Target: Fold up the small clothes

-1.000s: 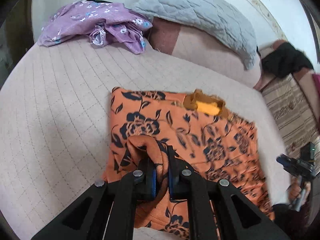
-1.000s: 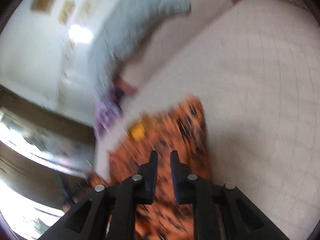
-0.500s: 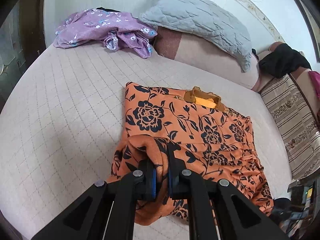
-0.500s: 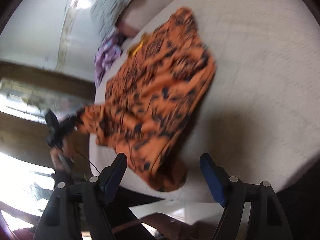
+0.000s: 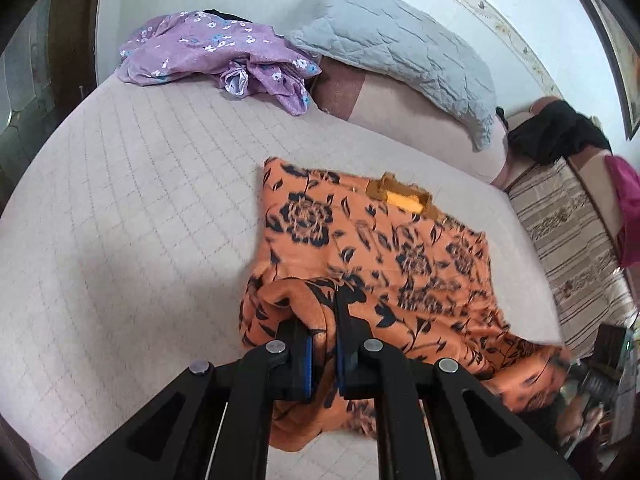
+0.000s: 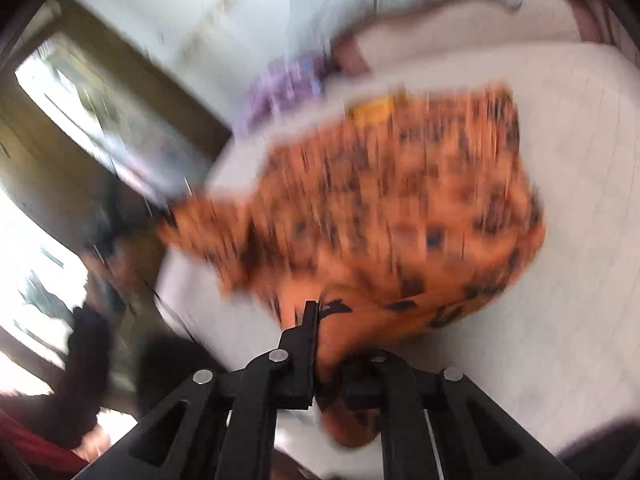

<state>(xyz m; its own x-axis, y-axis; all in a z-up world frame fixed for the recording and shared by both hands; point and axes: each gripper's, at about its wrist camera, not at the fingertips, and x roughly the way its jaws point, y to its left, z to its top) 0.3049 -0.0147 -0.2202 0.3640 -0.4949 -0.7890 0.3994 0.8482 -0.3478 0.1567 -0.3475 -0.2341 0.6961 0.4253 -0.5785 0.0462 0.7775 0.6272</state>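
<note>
An orange garment with a dark flower print lies on the quilted beige bed, its yellow neck patch at the far edge. My left gripper is shut on a bunched fold at the garment's near left corner, which is lifted off the bed. In the blurred right wrist view, my right gripper is shut on the near edge of the same garment, and cloth drapes over its right finger. From the left wrist view, the garment's right corner stretches out past the bed's edge.
A purple flowered garment lies crumpled at the bed's far left. A grey quilted pillow leans behind it. To the right are a black cloth, a striped cover and a pink cloth.
The right gripper opened wide beside the garment's hanging edge, then shut on it. The left gripper kept its hold and lifted its corner, dragging the garment's near side up.
</note>
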